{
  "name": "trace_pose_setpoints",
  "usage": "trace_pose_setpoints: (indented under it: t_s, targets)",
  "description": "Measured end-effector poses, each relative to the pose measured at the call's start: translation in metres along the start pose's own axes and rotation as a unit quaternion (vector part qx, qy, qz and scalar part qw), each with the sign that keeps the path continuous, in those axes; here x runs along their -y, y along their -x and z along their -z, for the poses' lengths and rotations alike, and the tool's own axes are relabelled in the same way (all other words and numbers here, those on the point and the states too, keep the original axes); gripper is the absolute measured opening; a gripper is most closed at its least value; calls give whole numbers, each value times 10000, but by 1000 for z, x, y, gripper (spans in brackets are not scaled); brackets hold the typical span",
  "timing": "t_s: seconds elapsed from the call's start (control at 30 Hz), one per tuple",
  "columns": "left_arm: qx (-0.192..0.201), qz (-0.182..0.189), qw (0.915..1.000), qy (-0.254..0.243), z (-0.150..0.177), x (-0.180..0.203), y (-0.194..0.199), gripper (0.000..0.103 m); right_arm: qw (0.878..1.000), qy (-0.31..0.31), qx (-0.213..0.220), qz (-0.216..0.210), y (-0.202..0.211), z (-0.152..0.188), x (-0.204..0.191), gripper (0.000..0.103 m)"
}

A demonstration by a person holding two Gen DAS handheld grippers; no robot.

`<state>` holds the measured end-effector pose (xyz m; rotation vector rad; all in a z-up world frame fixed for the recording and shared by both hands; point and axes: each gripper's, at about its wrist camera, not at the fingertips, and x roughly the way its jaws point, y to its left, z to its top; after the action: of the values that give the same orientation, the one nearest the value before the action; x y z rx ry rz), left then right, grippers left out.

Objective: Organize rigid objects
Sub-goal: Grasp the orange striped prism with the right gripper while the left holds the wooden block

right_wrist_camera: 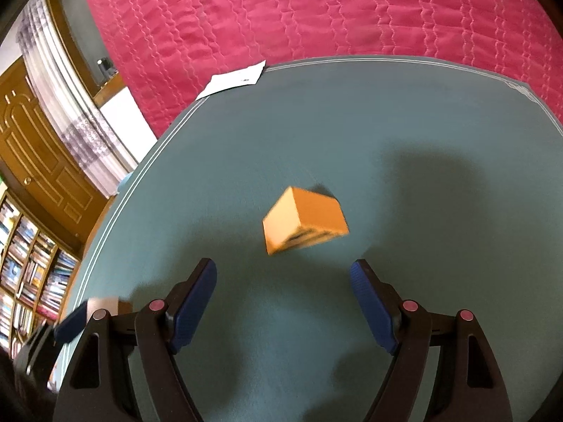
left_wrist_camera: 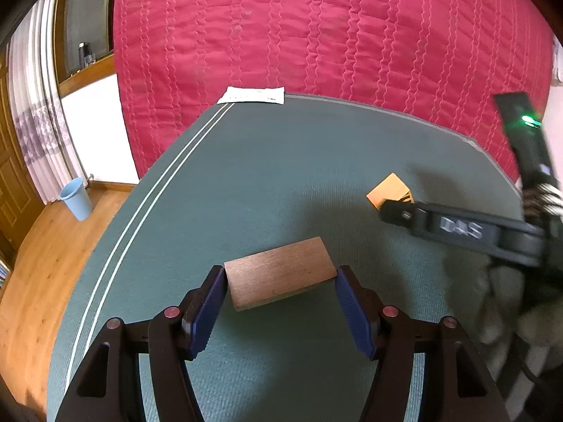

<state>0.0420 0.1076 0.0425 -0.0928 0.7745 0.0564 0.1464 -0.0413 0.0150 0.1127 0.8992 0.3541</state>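
Quilt: red, stitched; we see it spread beyond the mat's far edge.
Mat: green, white stripes along its left side; we note both blocks lie on it.
Left gripper: jaws spread around the brown wooden block; pads sit at its two ends, and we cannot tell whether they press it.
Right gripper: jaws wide apart, holding nothing.
Orange block: on the mat ahead of the right gripper, apart from its pads, blurred.
Paper: white, at the mat's far corner.

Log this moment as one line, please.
left gripper: jaws around brown wooden block | right gripper: open, short of orange box | both on green mat
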Motion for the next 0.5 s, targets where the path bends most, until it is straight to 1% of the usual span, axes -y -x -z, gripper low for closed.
trace_pose_setpoints:
  t_s: [0.23,0.33,0.4,0.5]
  targets:
    - [-72,143,9999,53,1,-3,-1,67,9995,155,86,270,-19,-16,-12,80]
    - [-80,159,9998,59,2,-3,0,67,9986,227,125,460,-28,-24,-15,79]
    - [-121,178,9997,75,3,-3,-1,67,9973,303,154,654,-33,-28,-16,78]
    - [-214,183,9996,96,4,-4,-5,67,9936,485,224,998,-39,-34,-19,68]
